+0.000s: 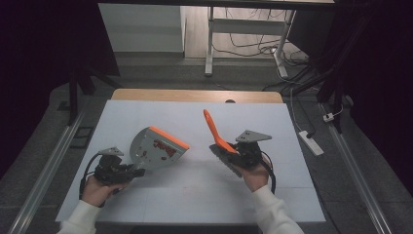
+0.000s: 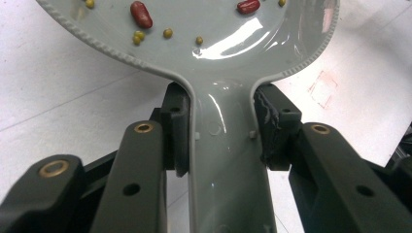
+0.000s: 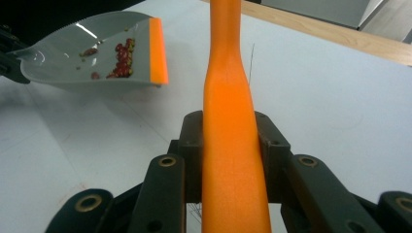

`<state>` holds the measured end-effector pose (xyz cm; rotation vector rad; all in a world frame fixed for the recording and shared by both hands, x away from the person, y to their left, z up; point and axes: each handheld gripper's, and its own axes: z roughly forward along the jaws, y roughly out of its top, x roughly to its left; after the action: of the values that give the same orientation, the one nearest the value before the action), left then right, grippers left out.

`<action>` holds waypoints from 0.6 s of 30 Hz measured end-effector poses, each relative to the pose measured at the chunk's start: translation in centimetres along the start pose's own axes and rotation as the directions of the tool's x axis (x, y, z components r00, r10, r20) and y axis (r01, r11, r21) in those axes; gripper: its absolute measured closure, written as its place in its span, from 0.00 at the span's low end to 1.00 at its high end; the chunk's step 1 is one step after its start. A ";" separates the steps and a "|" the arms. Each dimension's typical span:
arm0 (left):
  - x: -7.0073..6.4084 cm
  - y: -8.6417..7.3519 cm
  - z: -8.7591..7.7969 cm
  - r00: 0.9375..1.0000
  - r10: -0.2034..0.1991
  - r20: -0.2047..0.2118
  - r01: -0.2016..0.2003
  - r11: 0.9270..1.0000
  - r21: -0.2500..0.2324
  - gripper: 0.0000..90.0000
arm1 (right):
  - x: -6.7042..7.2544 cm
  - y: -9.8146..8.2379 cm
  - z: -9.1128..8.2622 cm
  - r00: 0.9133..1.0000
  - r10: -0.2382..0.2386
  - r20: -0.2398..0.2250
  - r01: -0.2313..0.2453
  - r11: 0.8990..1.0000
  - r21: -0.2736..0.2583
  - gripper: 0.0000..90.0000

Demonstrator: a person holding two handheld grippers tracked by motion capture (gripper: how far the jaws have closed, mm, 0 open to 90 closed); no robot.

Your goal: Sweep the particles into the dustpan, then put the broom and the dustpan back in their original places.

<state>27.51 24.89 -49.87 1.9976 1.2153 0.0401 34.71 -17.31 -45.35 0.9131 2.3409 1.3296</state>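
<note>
High view: left gripper [image 1: 127,171] clamped on grey dustpan [image 1: 157,148] handle, beans [image 1: 164,147] already inside
Right gripper [image 1: 233,155]: clamped on orange brush [image 1: 215,131], lifted clear
Remaining: probably emptying

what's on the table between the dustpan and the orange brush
Nothing: in the high view only bare white table separates the dustpan from the brush. The right gripper view shows the same bare stretch.
</note>
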 end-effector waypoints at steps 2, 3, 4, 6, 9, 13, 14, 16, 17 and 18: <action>-0.1 -0.2 -0.1 1.000 -0.005 -0.006 0.005 1.000 -0.007 0.68 | -0.1 -0.3 -0.4 1.000 -0.005 -0.005 0.005 1.000 -0.002 0.78; -0.1 -0.3 -0.1 1.000 -0.010 -0.009 0.010 1.000 -0.013 0.68 | -0.2 -0.5 -0.6 1.000 -0.006 -0.009 0.006 1.000 -0.002 0.78; -0.2 -0.5 -0.2 1.000 -0.018 -0.014 0.017 1.000 -0.019 0.68 | -0.3 -0.6 -0.7 1.000 -0.005 -0.008 0.005 1.000 -0.001 0.78; -0.3 -0.9 -0.3 0.999 -0.035 -0.021 0.035 0.999 -0.031 0.68 | -0.6 -1.0 -1.1 1.000 0.001 -0.008 -0.001 1.000 0.001 0.78; -0.4 -1.4 -0.4 0.998 -0.058 -0.029 0.056 0.998 -0.042 0.68 | -1.0 -1.5 -1.6 1.000 0.006 -0.016 -0.006 1.000 0.006 0.78; -0.3 -2.0 -0.6 0.995 -0.090 -0.052 0.087 0.995 -0.058 0.68 | -1.3 -2.1 -2.3 1.000 -0.003 -0.031 0.003 1.000 0.012 0.78; -0.3 -2.1 -0.7 0.993 -0.099 -0.057 0.096 0.993 -0.064 0.68 | -1.4 -2.2 -2.4 0.999 -0.006 -0.038 0.007 1.000 0.014 0.78; -0.3 -2.2 -0.8 0.992 -0.113 -0.061 0.108 0.991 -0.074 0.68 | -1.4 -2.4 -2.7 0.999 -0.013 -0.042 0.014 1.000 0.017 0.78; -0.3 -2.3 -0.8 0.991 -0.116 -0.064 0.111 0.991 -0.078 0.68 | -1.5 -2.5 -2.8 0.999 -0.008 -0.047 0.009 1.000 0.019 0.78; -0.3 -2.3 -0.8 0.991 -0.118 -0.067 0.113 0.990 -0.080 0.68 | -1.6 -2.6 -2.8 0.998 -0.002 -0.057 0.003 1.000 0.014 0.78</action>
<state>25.29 25.66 -50.66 1.8708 1.3534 0.1005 33.39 -21.15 -46.10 0.8876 2.3960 1.3567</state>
